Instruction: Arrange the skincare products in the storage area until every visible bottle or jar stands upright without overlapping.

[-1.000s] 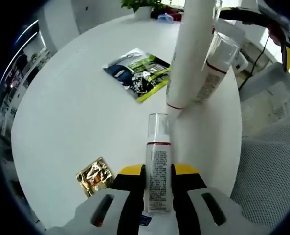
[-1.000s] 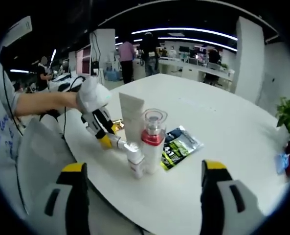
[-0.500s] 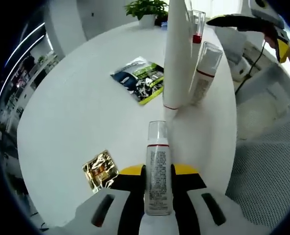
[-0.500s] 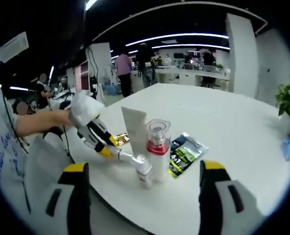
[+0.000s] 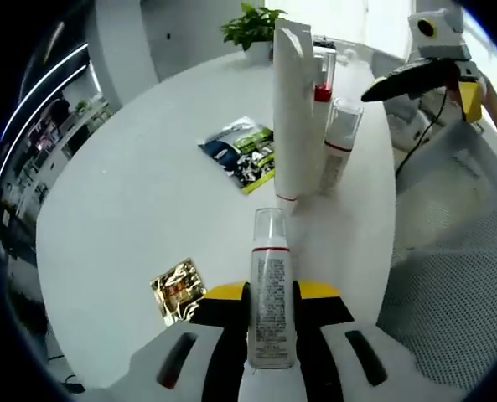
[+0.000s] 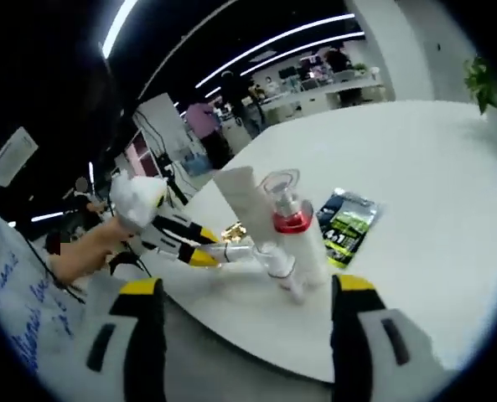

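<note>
White table [image 5: 139, 193]: bears the upright group at its far right.
Left gripper [image 5: 271, 295]: pinching small spray bottle [image 5: 270, 301] lying along its jaws.
Right gripper [image 6: 240, 289]: spread, empty.
Group: white tube [image 5: 290, 109], red-collared pump bottle [image 6: 294, 226], capped bottle [image 5: 338, 142].
Advice: tip the bottle upright, set it just beside the tube, apart from all.

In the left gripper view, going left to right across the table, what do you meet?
Gold foil sachet → dark and green sachet → small clear-capped bottle held in the left gripper → tall white tube → red-banded bottle → right gripper.
</note>
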`<move>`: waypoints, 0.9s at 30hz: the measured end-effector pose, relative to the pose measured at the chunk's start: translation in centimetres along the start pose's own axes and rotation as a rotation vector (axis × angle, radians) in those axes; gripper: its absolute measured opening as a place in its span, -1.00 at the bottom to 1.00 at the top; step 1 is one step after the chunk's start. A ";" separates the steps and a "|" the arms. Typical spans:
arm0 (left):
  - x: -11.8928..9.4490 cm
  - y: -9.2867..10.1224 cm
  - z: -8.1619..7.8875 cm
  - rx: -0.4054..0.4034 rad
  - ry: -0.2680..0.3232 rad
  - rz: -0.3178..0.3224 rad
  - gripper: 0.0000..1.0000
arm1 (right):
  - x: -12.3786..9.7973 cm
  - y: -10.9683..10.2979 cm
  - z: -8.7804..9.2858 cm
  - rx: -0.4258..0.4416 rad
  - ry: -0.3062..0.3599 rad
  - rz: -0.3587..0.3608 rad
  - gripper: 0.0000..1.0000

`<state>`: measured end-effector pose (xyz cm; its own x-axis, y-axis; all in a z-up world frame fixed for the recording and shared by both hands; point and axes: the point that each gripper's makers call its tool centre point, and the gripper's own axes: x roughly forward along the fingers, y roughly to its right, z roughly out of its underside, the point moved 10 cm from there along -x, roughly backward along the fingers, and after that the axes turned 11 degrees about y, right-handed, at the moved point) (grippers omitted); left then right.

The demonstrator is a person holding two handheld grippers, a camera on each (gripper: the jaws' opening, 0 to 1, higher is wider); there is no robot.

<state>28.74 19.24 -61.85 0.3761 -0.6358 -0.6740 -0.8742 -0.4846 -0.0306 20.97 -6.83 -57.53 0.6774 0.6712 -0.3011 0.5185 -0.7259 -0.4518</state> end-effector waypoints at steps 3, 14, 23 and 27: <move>-0.5 0.2 -0.2 -0.006 0.020 -0.011 -0.67 | 0.2 -0.1 0.3 0.018 -0.015 -0.004 0.60; -2.3 1.4 -0.9 -0.026 0.086 -0.026 -0.67 | 1.3 -1.7 1.3 0.093 -0.024 -0.068 0.48; -3.5 2.1 -0.6 -0.064 0.122 -0.028 -0.67 | 1.9 -3.0 2.0 0.091 -0.047 -0.133 0.23; -4.2 2.5 -0.7 -0.070 0.141 -0.036 -0.67 | 2.7 -3.6 2.3 0.100 -0.052 -0.154 0.17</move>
<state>25.17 20.26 -58.61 0.4505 -0.6929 -0.5630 -0.8377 -0.5461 0.0018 19.68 -2.09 -58.68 0.5646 0.7822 -0.2633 0.5579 -0.5969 -0.5766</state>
